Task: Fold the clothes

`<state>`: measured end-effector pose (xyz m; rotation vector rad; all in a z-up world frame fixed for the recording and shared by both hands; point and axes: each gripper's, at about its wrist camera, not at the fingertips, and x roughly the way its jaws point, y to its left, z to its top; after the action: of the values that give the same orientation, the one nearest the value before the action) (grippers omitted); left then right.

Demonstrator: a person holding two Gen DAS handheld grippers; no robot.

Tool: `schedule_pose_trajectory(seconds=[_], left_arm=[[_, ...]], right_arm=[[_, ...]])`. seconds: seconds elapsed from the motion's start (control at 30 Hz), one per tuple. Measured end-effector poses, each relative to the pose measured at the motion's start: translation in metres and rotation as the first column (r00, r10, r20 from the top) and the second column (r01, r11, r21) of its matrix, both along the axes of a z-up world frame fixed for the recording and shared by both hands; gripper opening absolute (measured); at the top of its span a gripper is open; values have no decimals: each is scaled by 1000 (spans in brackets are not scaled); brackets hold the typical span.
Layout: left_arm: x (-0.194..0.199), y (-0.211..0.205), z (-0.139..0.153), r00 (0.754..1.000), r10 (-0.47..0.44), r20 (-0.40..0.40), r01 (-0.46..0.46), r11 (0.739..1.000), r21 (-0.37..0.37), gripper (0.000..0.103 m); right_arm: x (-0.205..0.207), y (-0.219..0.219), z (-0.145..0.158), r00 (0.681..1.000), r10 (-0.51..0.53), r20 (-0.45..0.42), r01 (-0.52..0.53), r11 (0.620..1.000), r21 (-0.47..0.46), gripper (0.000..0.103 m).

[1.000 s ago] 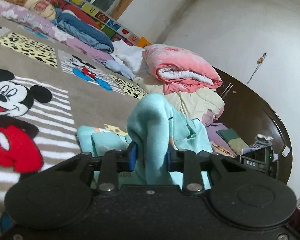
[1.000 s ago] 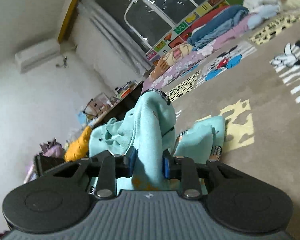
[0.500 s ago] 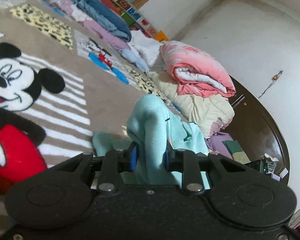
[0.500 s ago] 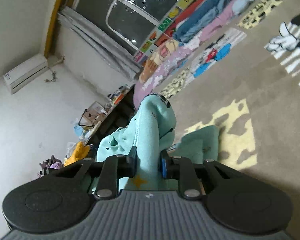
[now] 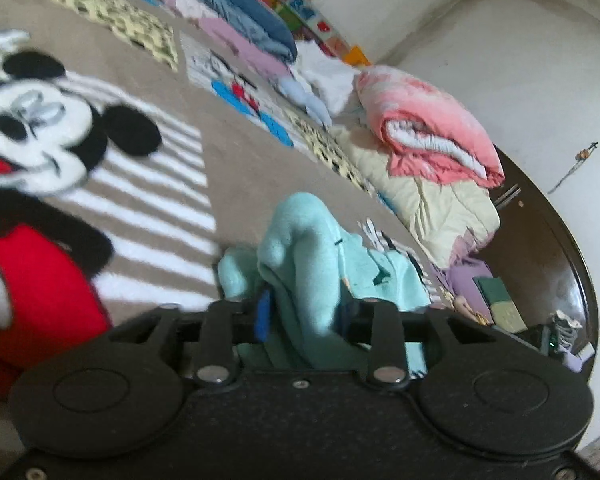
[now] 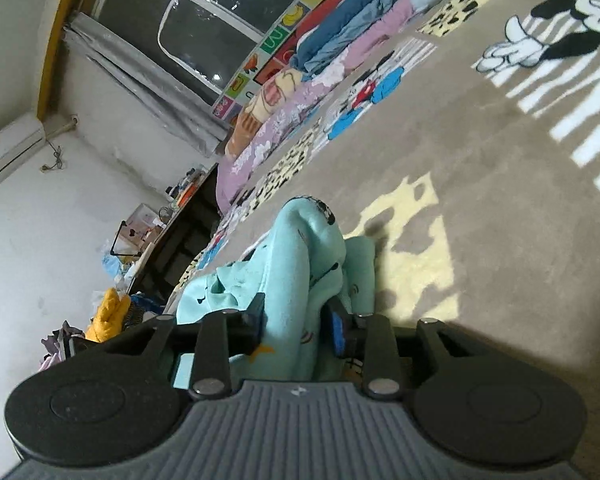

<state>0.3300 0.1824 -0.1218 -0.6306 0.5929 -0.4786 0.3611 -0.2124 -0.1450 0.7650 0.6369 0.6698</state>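
A light teal fleece garment [image 5: 308, 248] with small dark prints is held up over the Mickey Mouse blanket [image 5: 148, 80]. My left gripper [image 5: 304, 316] is shut on a bunched fold of it. My right gripper [image 6: 296, 320] is shut on another fold of the same teal garment [image 6: 300, 256]. The rest of the cloth hangs and trails onto the blanket between the two grippers. The fingertips are mostly buried in the cloth.
A folded pink quilt [image 5: 424, 120] on a cream quilt [image 5: 432, 208] lies at the far right. Blue and purple bedding [image 6: 340, 48] lines the window wall. A dark wooden headboard [image 5: 540, 248], a cluttered dark desk [image 6: 180, 220] and a yellow garment [image 6: 108, 312] sit around the bed.
Both grippers have tilted and lifted with the teal garment still clamped. The left view has swung toward the Mickey print; the right view has swung up toward the window.
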Motion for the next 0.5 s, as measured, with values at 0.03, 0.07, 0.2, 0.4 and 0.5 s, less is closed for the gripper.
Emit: schedule_pose_trajectory(seconds=[0.03, 0.07, 0.2, 0.4, 0.5], left_arm=[[-5, 2, 7, 1000, 22, 20, -23, 1000, 21, 50], [-10, 4, 14, 998, 44, 40, -46, 998, 42, 50], [-46, -9, 54, 975, 66, 210, -118, 962, 248, 50], [-87, -83, 57, 930, -169, 325, -55, 814, 578, 47], [-84, -95, 31, 934, -220, 282, -24, 748, 664, 46]], right_arm=[[-3, -2, 3, 1000, -10, 14, 10, 1000, 5, 48], [-6, -4, 9, 999, -23, 40, 24, 1000, -7, 57], [-33, -4, 52, 959, -13, 283, 86, 965, -246, 57], [-86, 27, 76, 820, 272, 503, 21, 864, -502, 53], [-89, 44, 65, 812, 339, 475, -2, 815, -579, 52]])
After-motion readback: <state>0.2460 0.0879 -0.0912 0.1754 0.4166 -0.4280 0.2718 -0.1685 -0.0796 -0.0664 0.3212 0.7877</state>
